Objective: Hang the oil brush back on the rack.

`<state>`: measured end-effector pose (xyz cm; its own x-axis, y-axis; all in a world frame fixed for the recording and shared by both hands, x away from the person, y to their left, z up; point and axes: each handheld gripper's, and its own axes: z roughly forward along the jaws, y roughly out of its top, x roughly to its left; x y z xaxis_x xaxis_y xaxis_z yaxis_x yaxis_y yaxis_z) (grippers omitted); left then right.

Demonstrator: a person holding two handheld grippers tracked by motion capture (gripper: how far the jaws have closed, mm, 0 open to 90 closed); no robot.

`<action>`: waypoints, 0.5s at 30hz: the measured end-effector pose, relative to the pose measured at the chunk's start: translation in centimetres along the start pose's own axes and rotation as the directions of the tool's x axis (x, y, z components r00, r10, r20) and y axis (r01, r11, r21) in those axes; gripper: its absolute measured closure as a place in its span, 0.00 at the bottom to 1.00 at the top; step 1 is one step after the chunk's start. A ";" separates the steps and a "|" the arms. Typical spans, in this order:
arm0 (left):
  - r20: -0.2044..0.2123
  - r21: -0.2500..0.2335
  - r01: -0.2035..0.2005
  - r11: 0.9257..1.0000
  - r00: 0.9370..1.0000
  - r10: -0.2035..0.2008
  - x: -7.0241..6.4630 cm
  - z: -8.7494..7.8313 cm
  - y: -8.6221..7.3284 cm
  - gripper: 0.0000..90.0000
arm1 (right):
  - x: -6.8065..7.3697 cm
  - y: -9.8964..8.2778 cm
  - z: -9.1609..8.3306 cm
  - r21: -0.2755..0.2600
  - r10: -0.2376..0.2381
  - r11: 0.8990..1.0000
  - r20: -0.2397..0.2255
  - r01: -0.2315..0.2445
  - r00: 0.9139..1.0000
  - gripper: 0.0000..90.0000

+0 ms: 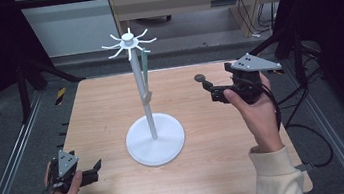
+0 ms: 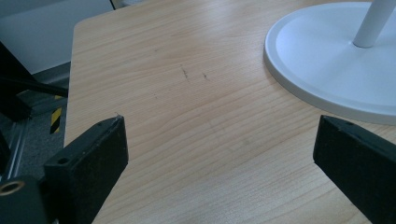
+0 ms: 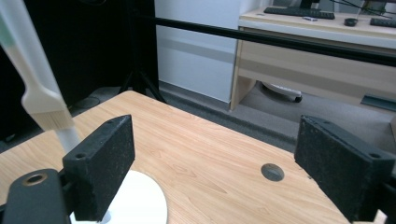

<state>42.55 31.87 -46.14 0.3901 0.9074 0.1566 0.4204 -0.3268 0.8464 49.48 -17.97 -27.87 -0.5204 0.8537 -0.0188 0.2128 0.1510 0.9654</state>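
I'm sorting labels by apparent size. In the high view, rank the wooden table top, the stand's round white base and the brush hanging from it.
1. Light wooden table top
2. Round white base of the stand
3. Pale hanging brush

Right hand-held gripper [image 3: 215, 163]: jaws wide apart, nothing between them, above the desk [image 3: 205, 154]. Brush [image 3: 39, 100] hangs at left beside the white pole [image 3: 69, 137]; white base [image 3: 140, 200] behind left jaw. Dark round hole [image 3: 272, 172] in desk near right jaw.

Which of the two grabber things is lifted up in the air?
The right hand-held gripper, raised above the table beside the white stand. The left hand-held gripper sits low at the table's near edge. Both are open.
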 end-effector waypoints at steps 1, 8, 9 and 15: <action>0.001 0.000 0.001 1.000 1.000 -0.001 0.0 0.0 0.0 0.03 | -0.3 -0.2 -0.1 0.000 0.006 1.000 0.002 -0.006 1.000 0.13; 0.001 0.000 -0.002 1.000 1.000 0.002 -0.1 -0.1 0.0 0.03 | -2.5 -1.6 -0.1 0.011 0.058 0.998 0.038 -0.058 0.998 0.12; 0.001 0.000 -0.002 1.000 1.000 0.002 -0.1 0.0 0.0 0.03 | -2.8 -1.8 0.0 0.018 0.062 0.998 0.040 -0.063 0.997 0.12; 0.000 -0.002 0.000 1.000 1.000 0.000 0.0 0.0 0.0 0.03 | -4.3 -3.4 0.5 0.060 0.084 0.994 0.076 -0.088 0.994 0.13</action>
<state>42.51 31.83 -46.08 0.3898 0.9075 0.1565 0.4186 -0.3259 0.8477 51.37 -21.89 -31.16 -0.4362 0.8989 0.0421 0.3069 0.1046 0.9460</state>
